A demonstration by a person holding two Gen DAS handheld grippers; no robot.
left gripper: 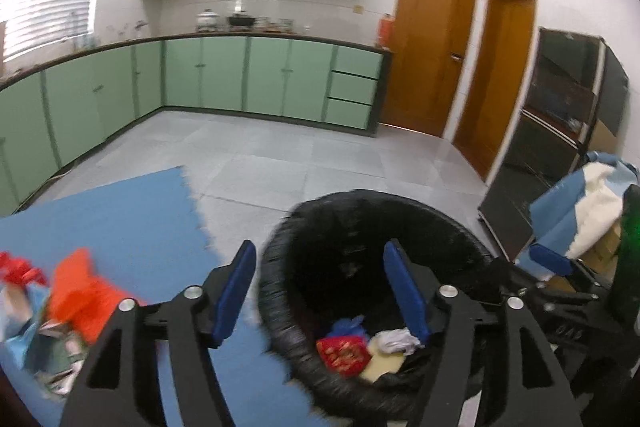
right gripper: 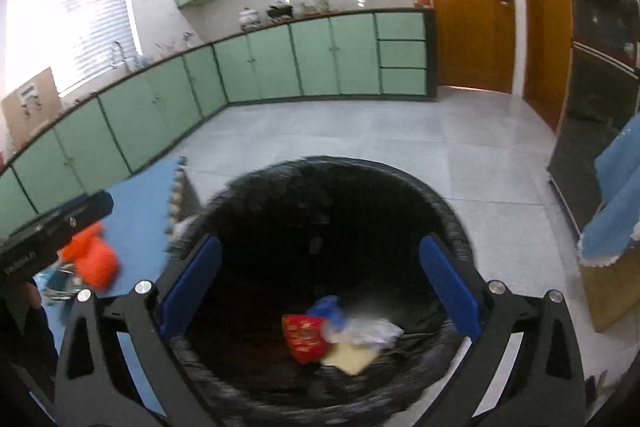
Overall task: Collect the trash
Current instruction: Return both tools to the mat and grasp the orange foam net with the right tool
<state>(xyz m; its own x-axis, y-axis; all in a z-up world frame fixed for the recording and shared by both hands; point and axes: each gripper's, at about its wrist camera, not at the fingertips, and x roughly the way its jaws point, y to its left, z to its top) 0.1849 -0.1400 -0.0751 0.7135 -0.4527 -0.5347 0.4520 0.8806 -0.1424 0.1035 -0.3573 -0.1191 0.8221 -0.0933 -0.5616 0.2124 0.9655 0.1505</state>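
Note:
A round bin with a black liner (left gripper: 272, 267) stands on the grey floor. Inside lie a red packet (left gripper: 344, 353), a blue scrap (left gripper: 348, 325), crumpled white paper (left gripper: 396, 341) and a pale yellow sheet (left gripper: 386, 365). My left gripper (left gripper: 320, 247) is open over the bin's left rim, nothing between its blue pads. My right gripper (right gripper: 320, 241) hangs open and wide above the bin (right gripper: 452, 223), also empty; the red packet (right gripper: 304, 339) and white paper (right gripper: 372, 331) lie below it. Left of the bin, an orange bag (left gripper: 84, 291) and other litter lie on a blue mat (left gripper: 132, 219).
Green floor cabinets (left gripper: 224, 79) line the far and left walls. Two wooden doors (left gripper: 428, 43) stand at the back right. A dark glass cabinet (left gripper: 560, 99) and a heap of blue and white cloth (left gripper: 588, 203) stand right of the bin. Grey tiled floor (left gripper: 300, 155) stretches beyond.

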